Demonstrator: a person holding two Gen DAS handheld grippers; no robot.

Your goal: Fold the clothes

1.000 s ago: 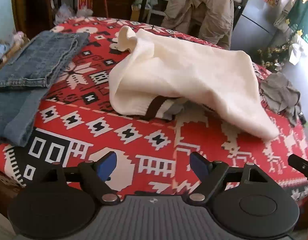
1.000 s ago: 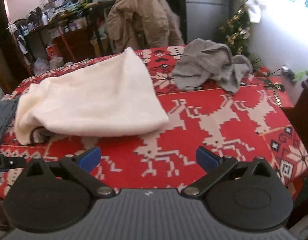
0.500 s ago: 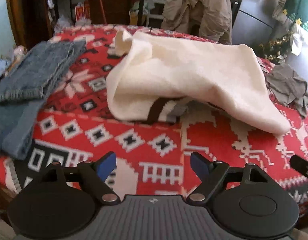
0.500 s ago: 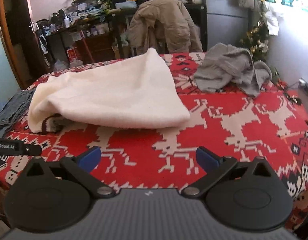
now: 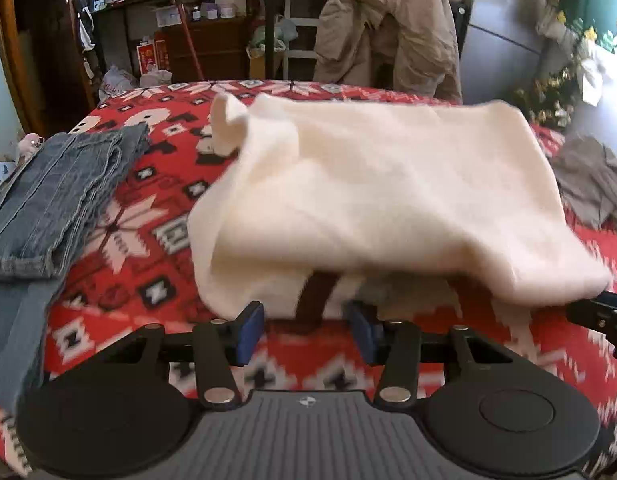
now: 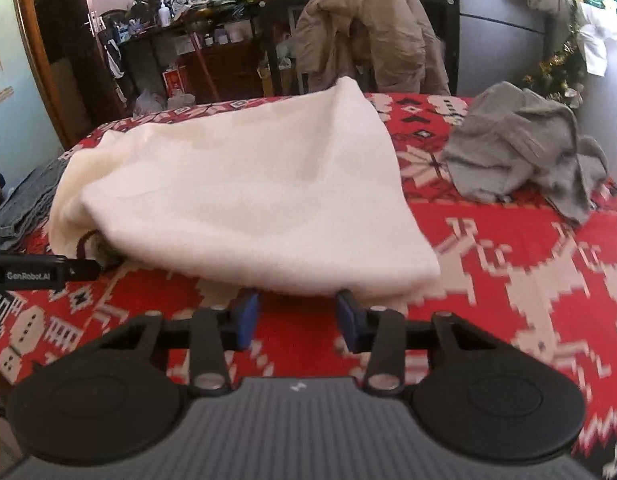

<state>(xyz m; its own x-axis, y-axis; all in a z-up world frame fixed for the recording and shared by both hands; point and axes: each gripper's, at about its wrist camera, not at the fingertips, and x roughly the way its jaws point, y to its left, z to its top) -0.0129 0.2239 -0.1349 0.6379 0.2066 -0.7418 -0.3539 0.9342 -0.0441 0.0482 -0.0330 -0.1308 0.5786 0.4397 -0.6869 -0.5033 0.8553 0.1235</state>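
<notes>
Cream sweater [image 5: 372, 200] lies bunched on red patterned tablecloth [image 5: 156, 208], mid-table. Left gripper [image 5: 306, 330] at its near hem by the brown stripe, right gripper [image 6: 296, 314] at its near right edge. Both jaws have just been closing, half shut with a gap; pads not visibly pinching cloth. Folded jeans [image 5: 48, 208] left, grey garment [image 6: 524, 152] right.

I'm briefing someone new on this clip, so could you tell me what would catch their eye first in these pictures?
A big cream sweater lies rumpled across the middle of a loud red patterned tablecloth. The left gripper and right gripper sit at its near edge, jaws just narrowing but not yet pinching cloth. Folded jeans lie to the left, a crumpled grey garment to the right.
</notes>
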